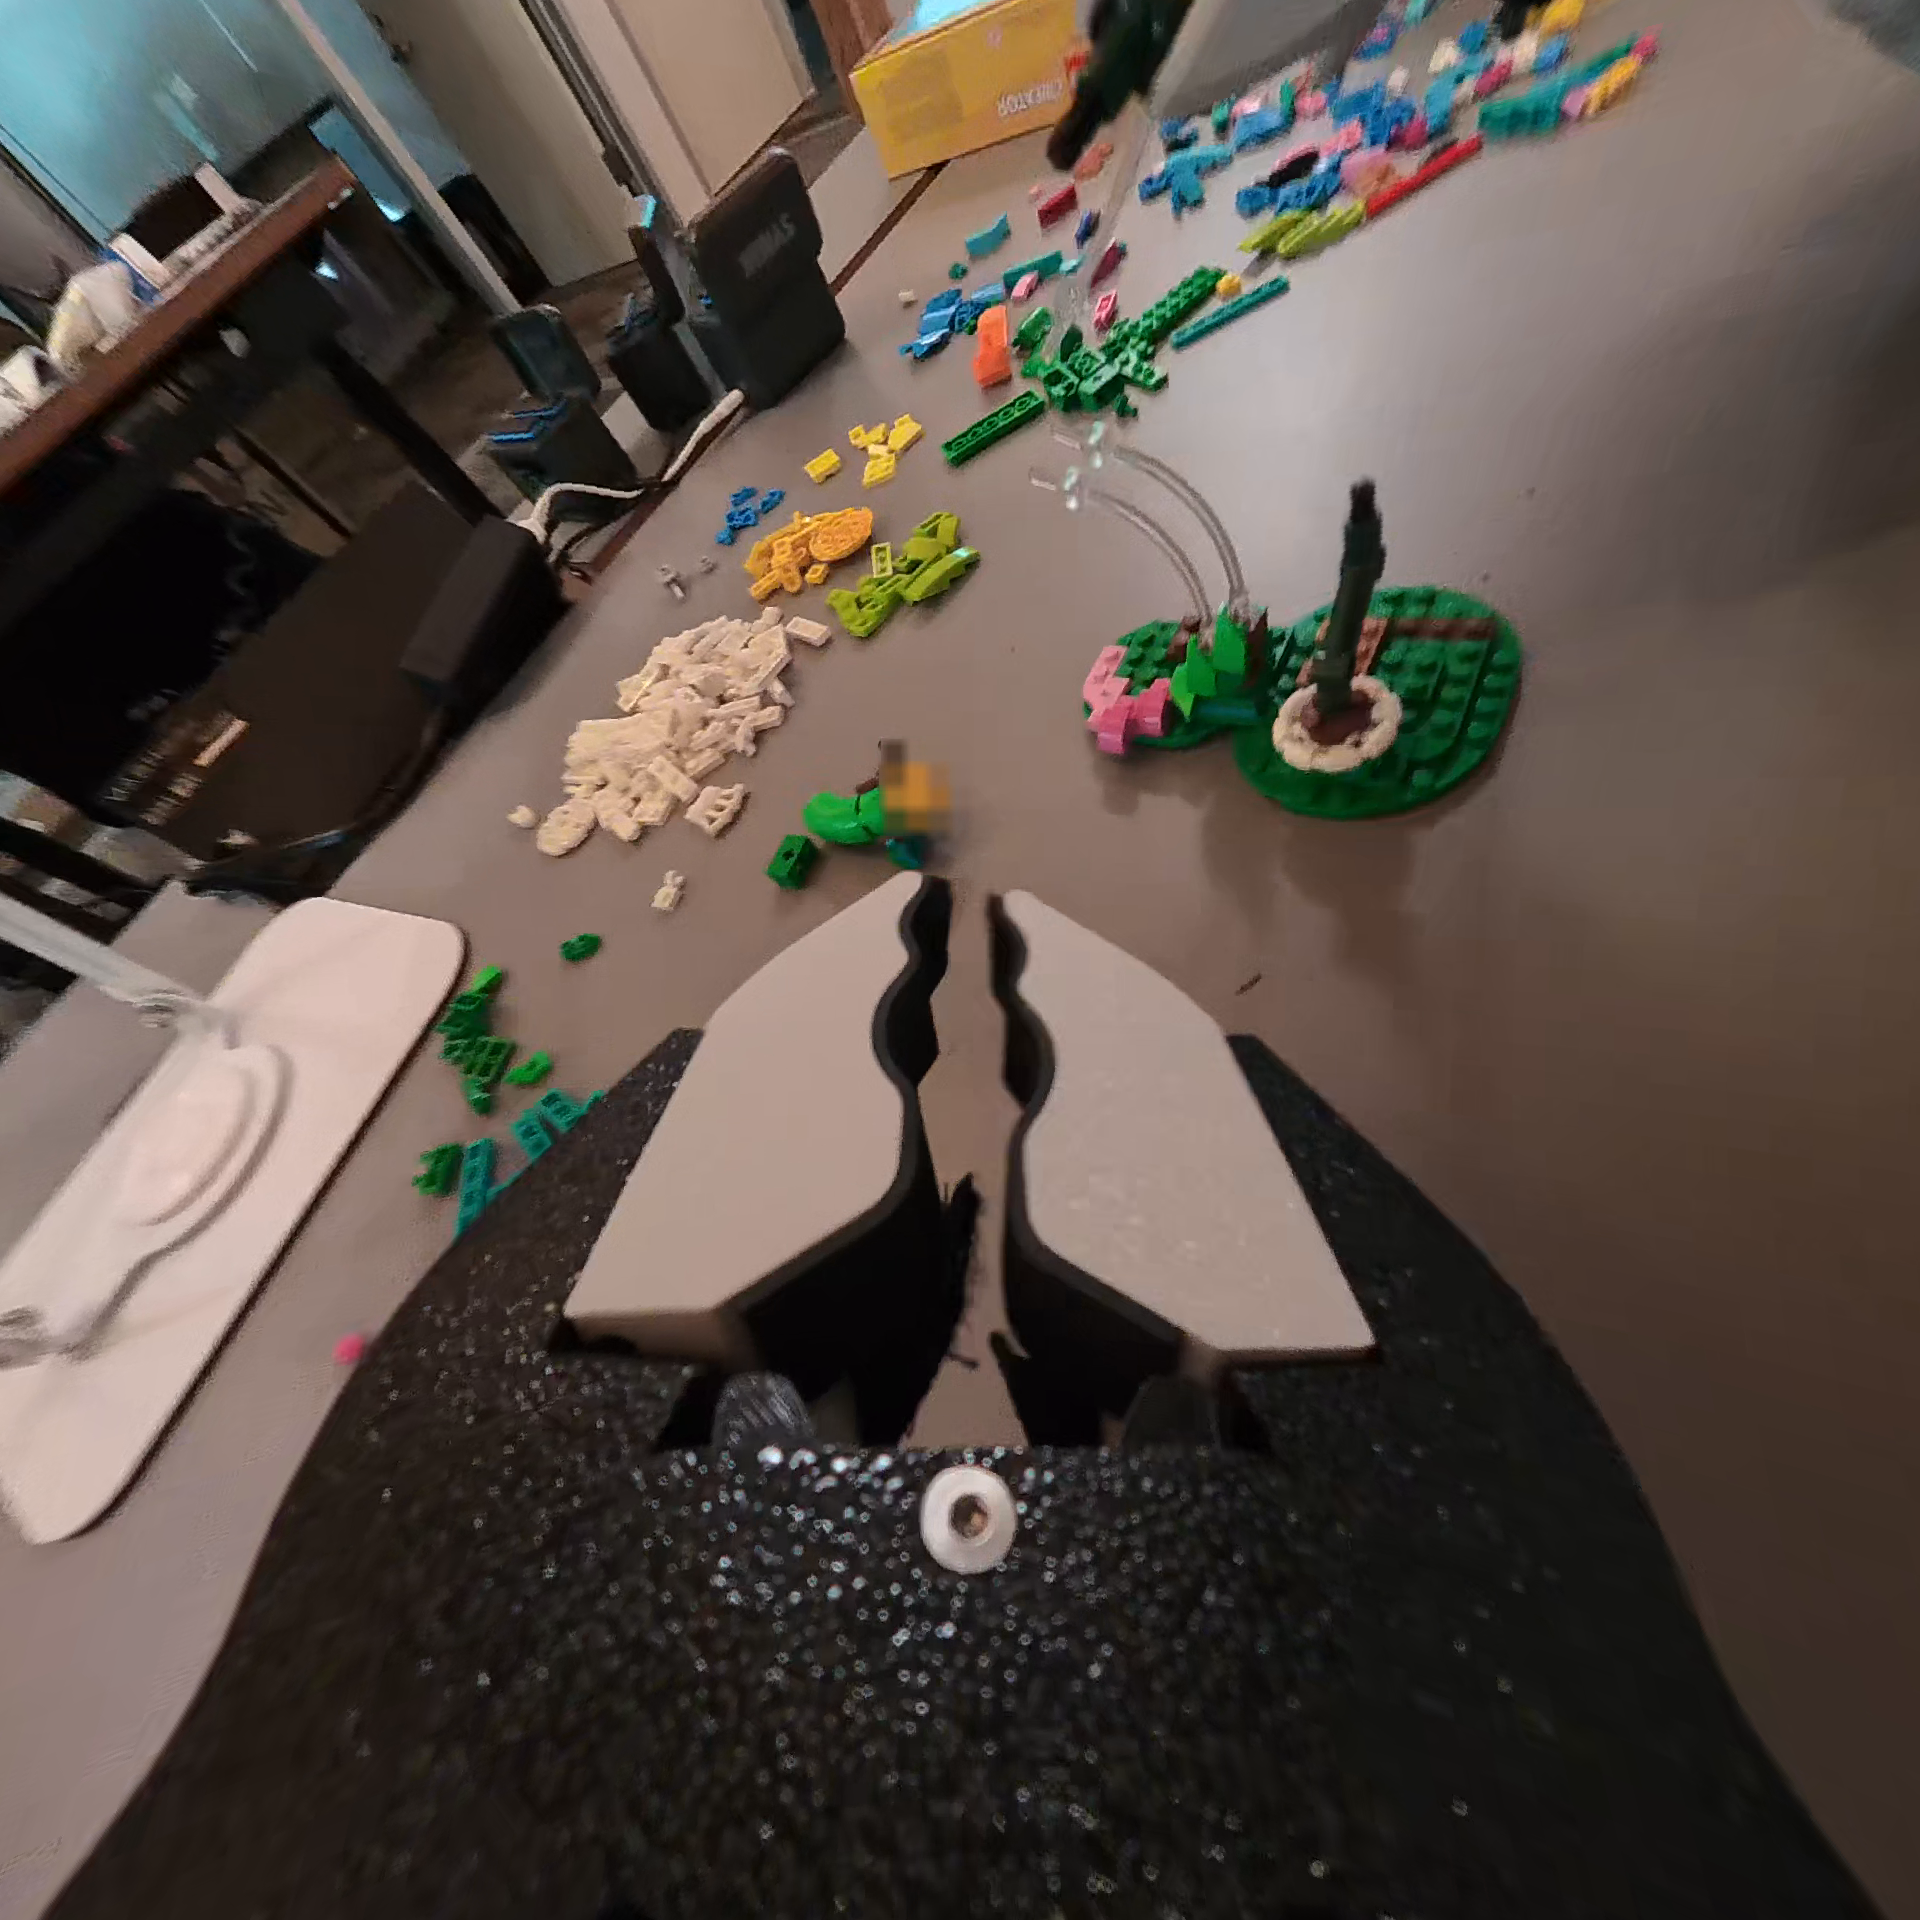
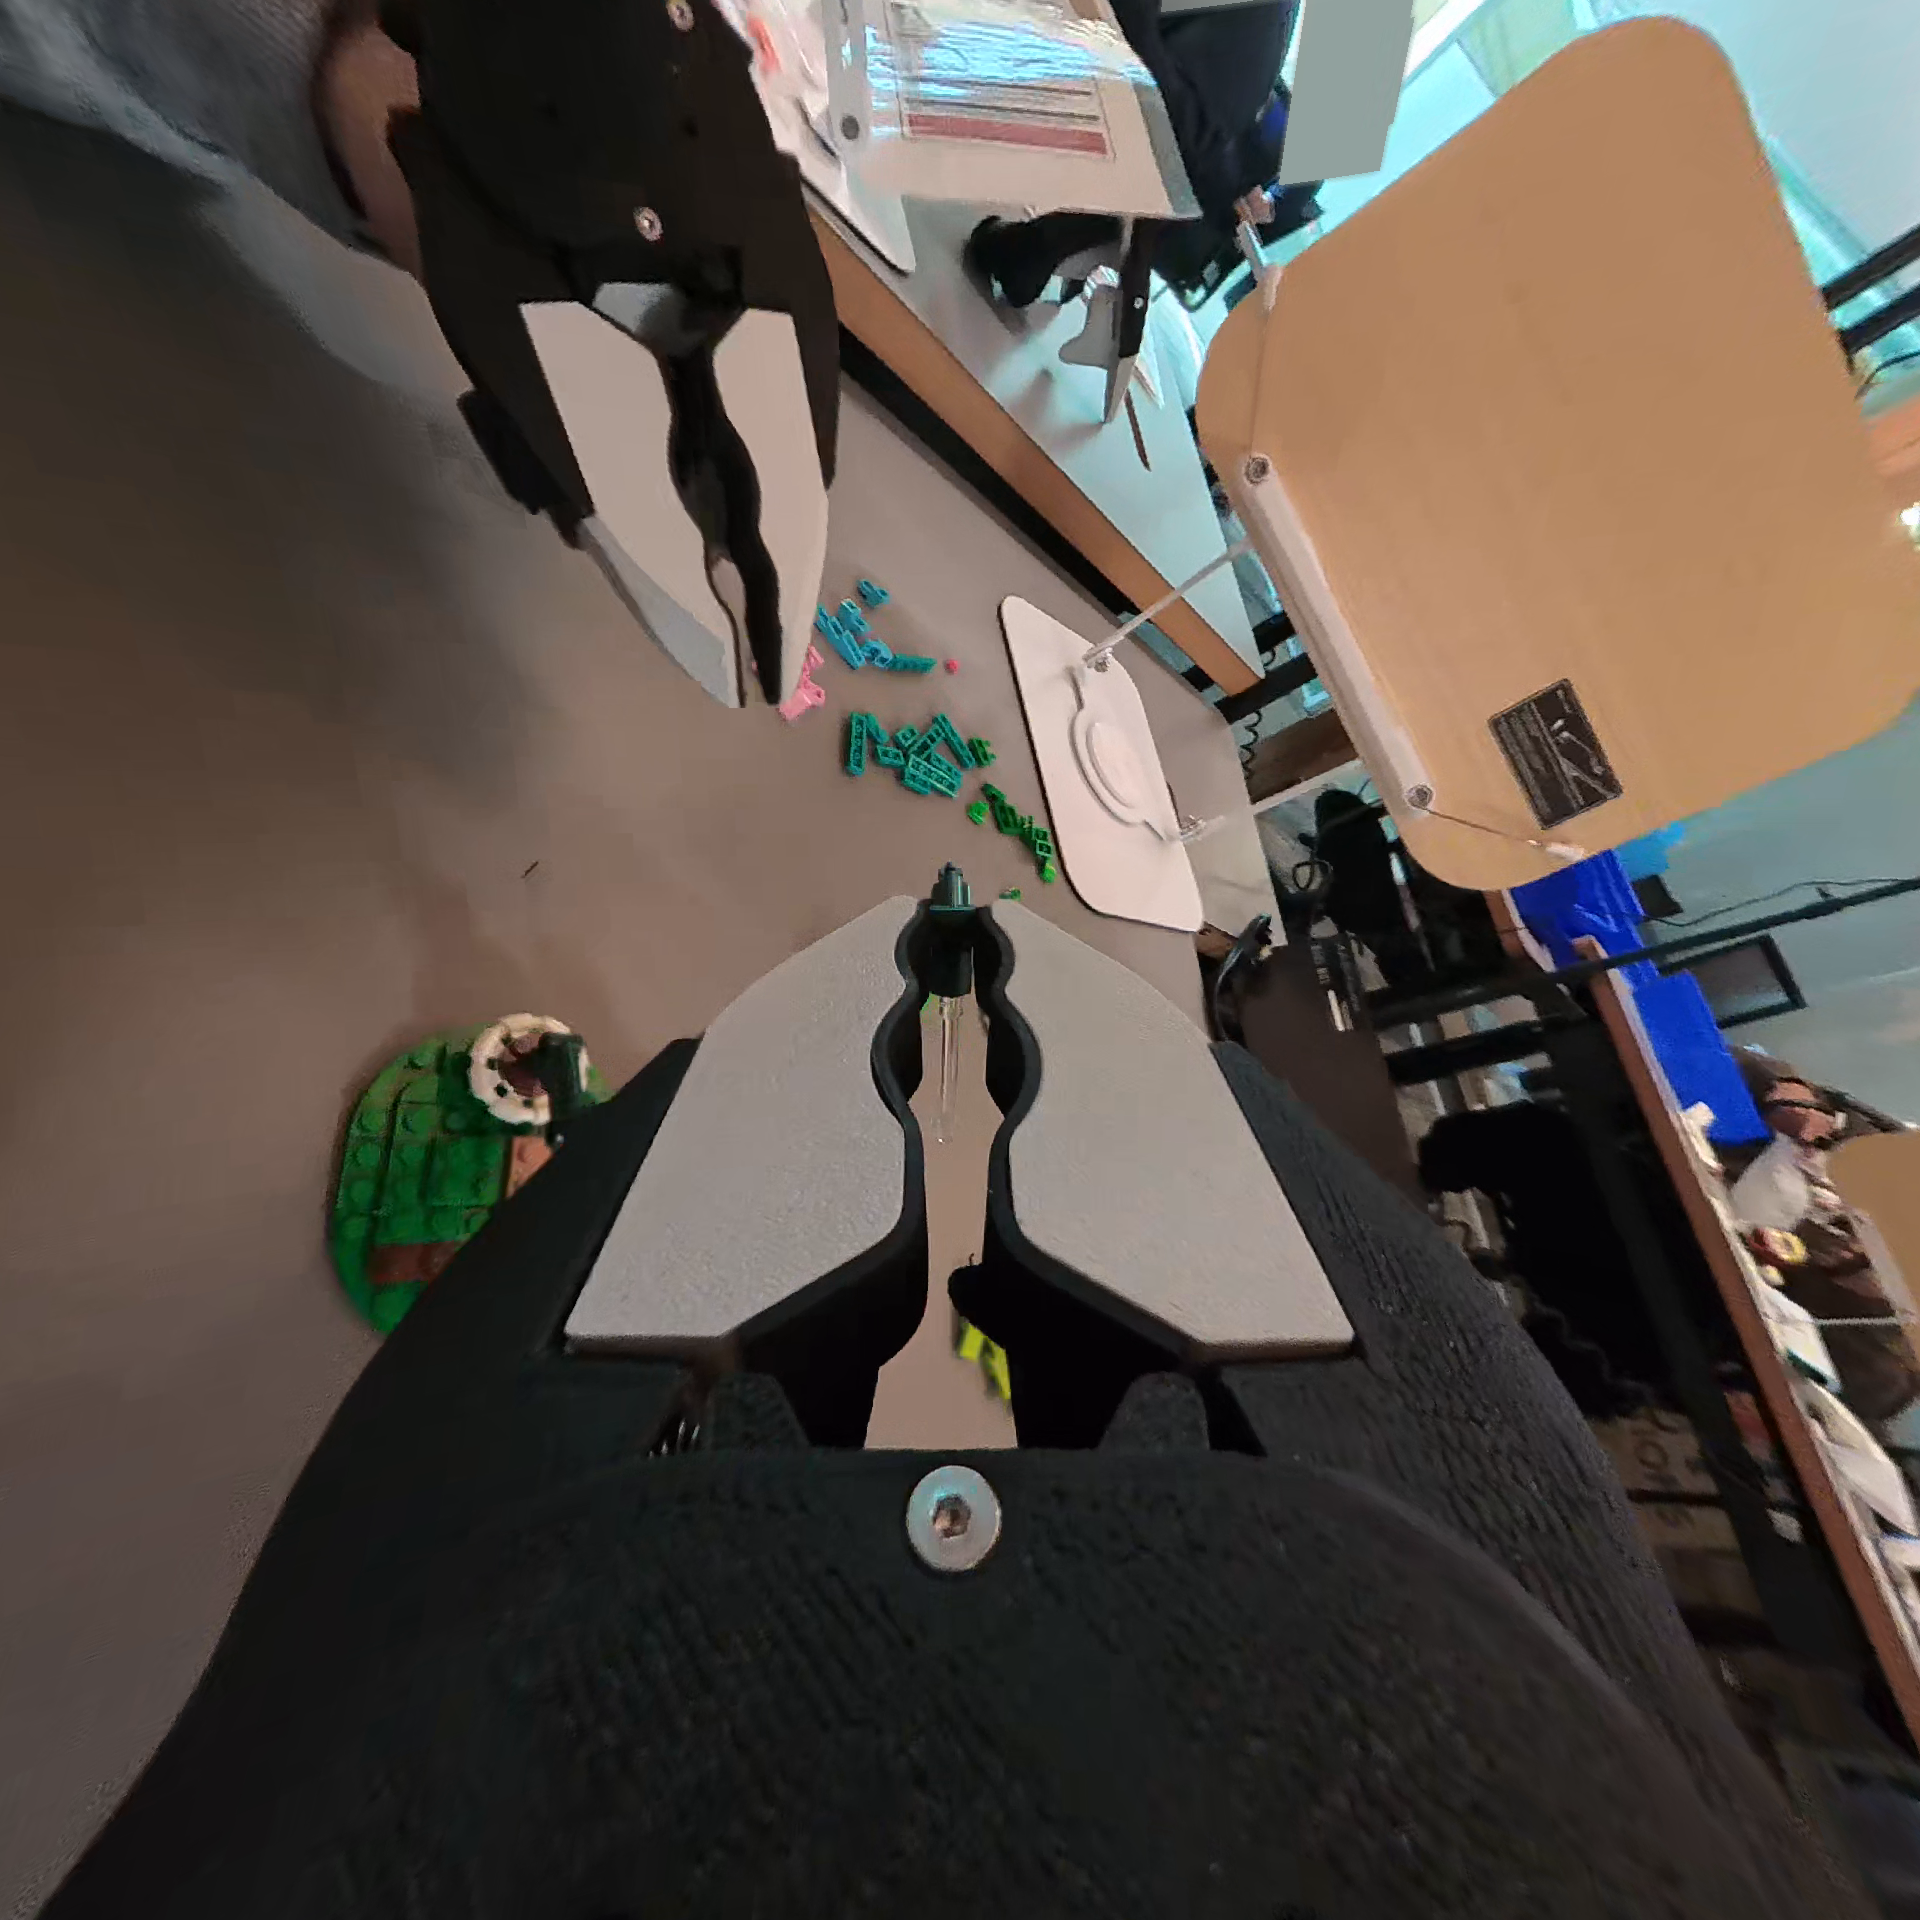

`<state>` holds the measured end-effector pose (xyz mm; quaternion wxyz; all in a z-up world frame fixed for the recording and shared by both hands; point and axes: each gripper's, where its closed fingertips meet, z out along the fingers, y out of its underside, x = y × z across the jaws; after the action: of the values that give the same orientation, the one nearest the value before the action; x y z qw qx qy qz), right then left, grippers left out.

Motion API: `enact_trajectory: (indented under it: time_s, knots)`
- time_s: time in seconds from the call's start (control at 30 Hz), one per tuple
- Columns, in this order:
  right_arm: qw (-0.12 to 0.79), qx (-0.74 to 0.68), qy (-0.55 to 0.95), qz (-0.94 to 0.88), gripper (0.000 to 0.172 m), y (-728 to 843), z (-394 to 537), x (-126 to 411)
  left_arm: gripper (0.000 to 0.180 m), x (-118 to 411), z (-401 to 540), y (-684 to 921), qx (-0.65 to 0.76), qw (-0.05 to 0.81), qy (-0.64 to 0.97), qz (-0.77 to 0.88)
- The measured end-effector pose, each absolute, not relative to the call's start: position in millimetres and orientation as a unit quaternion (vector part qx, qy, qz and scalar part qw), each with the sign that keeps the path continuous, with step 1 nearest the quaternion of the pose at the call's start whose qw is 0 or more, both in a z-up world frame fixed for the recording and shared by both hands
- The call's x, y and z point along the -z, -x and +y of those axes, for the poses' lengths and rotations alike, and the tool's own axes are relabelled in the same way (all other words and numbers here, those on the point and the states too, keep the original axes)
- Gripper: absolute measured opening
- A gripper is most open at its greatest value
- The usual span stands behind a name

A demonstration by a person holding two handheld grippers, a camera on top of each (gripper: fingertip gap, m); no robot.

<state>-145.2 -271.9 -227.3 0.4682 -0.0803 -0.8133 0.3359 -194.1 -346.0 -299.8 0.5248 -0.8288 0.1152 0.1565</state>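
Note:
My left gripper (image 1: 971,899) hovers low over the grey table (image 1: 1558,1143). Its fingertips stand slightly apart with nothing between them. It also shows in the right wrist view (image 2: 753,675), at the top, with its tips just above a pink piece (image 2: 802,694). Nearest ahead of it lie a small green figure (image 1: 844,816) and a green brick (image 1: 792,860). My right gripper (image 2: 951,920) is shut on a small dark green piece (image 2: 951,899) with a clear rod (image 2: 945,1070) running back between the fingers. A round green brick base (image 1: 1455,727) with a dark green stem (image 1: 1351,592) stands to the right; it also shows in the right wrist view (image 2: 416,1174).
Sorted brick piles lie on the table: white (image 1: 675,727), yellow-orange (image 1: 805,551), lime (image 1: 904,582), green (image 1: 1081,364) and teal (image 2: 914,748). A white stand base (image 1: 208,1143) sits at the left edge and a yellow box (image 1: 966,94) at the back. Clear curved pieces (image 1: 1174,530) rise from the green base. My right fingertips sit around 12 cm from my left ones.

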Motion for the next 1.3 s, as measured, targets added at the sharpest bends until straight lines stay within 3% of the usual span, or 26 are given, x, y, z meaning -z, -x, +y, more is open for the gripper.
enact_trajectory:
  time_s: [0.13,0.2,0.47,0.67,0.9,1.3]
  knots:
    - [0.452,-0.357,0.085,-0.813,0.007,143,-270,226,0.040,288,-327,181,-0.113,0.560,0.812,0.118]
    - [0.443,-0.356,0.075,-0.819,0.006,140,-276,227,0.047,274,-319,168,-0.111,0.576,0.797,0.140]
    - [0.384,-0.372,0.018,-0.845,0.006,124,-309,238,0.021,242,-302,125,-0.155,0.598,0.747,0.246]
    - [0.389,-0.362,0.024,-0.847,0.006,127,-311,241,0.007,249,-300,127,-0.232,0.551,0.751,0.281]
    - [0.407,-0.353,0.038,-0.841,0.006,133,-310,243,0.006,252,-300,136,-0.291,0.507,0.761,0.281]
    - [0.396,-0.403,0.037,-0.824,0.006,126,-314,231,0.005,238,-307,129,-0.270,0.552,0.744,0.263]
